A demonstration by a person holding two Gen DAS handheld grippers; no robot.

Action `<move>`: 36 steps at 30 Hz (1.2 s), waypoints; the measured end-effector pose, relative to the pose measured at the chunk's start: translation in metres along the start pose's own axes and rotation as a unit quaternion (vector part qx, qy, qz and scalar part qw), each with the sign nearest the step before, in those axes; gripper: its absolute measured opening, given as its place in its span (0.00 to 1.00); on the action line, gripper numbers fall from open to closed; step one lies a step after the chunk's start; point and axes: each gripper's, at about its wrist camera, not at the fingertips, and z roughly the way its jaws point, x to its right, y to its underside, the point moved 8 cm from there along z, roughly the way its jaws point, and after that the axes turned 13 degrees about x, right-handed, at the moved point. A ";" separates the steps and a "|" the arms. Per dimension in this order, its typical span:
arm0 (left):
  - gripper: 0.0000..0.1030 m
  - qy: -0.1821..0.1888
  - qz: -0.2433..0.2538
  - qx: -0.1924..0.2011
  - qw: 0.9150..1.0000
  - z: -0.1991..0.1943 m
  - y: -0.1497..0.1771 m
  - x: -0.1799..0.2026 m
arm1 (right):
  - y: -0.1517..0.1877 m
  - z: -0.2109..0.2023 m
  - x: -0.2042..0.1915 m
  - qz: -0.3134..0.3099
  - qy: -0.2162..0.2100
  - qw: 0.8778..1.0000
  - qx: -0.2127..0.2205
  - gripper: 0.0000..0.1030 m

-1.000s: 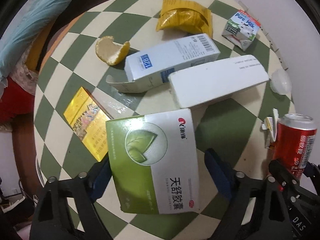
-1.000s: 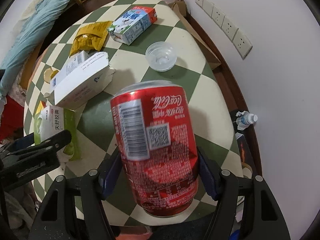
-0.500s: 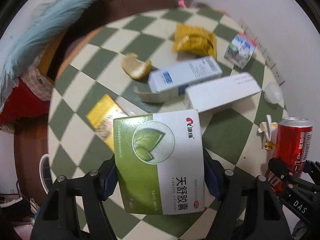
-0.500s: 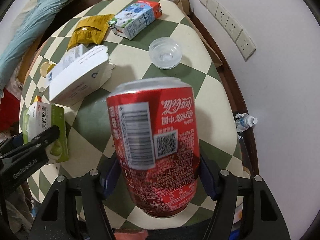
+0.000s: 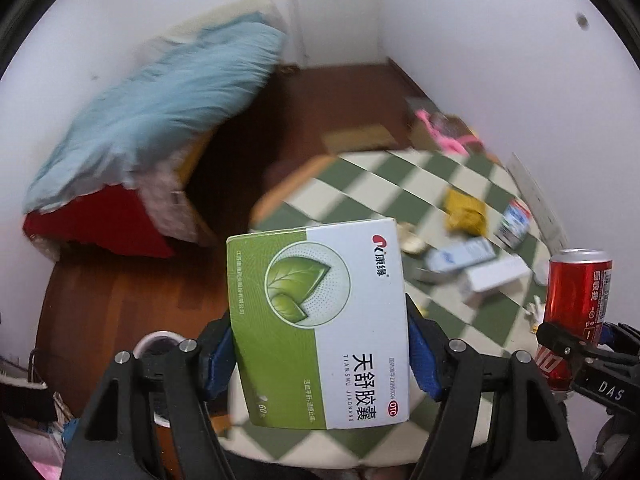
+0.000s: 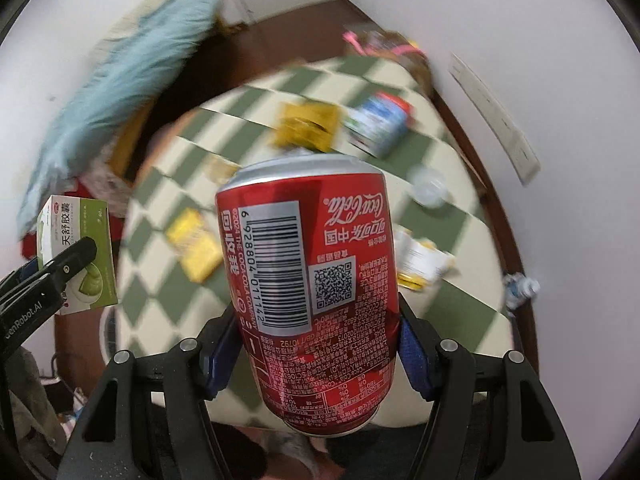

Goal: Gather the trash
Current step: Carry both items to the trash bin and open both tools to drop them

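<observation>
Cardboard box (image 5: 320,320), light and crushable, sat pinched by our left gripper (image 5: 320,360); our right gripper (image 6: 320,356) squeezed the slick, dentable can (image 6: 308,288) midway.

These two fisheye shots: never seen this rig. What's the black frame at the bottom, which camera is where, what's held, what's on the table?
No robot arm here: a person carries a two-finger tool in each hand, and a camera on each looks forward along its fingers. The black frame with blue pads at the bottom of each picture is that tool.

The left view shows the left tool clamped on a green and white medicine box. The right view shows the right tool clamped on a red cola can. Each tool also shows at the edge of the other's picture.

Below is a table with a green and cream checked cloth. On it, blurred, lie a yellow snack bag, a milk carton, a small clear cup, a yellow box, and white boxes.
</observation>
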 end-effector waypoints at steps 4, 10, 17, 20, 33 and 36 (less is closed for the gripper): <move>0.67 -0.035 -0.031 0.012 0.999 -0.020 0.007 -0.076 | -0.015 -0.017 -0.076 -0.029 -0.051 0.998 0.020 0.68; 0.67 -0.113 -0.093 -0.010 0.989 -0.026 0.059 -0.212 | 0.000 -0.013 -0.214 -0.082 -0.138 0.987 0.010 0.68; 0.67 -0.201 -0.160 -0.096 0.962 0.030 0.163 -0.340 | 0.080 0.053 -0.372 -0.144 -0.198 0.967 -0.076 0.68; 0.67 -0.232 -0.172 -0.130 0.948 0.059 0.204 -0.370 | 0.122 0.096 -0.424 -0.182 -0.191 0.958 -0.116 0.68; 0.72 -0.211 -0.239 -0.220 0.922 0.123 0.286 -0.408 | 0.247 0.245 -0.546 -0.356 -0.092 0.914 -0.171 0.68; 0.74 -0.196 -0.255 -0.225 0.920 0.128 0.288 -0.415 | 0.250 0.264 -0.544 -0.372 -0.085 0.908 -0.174 0.68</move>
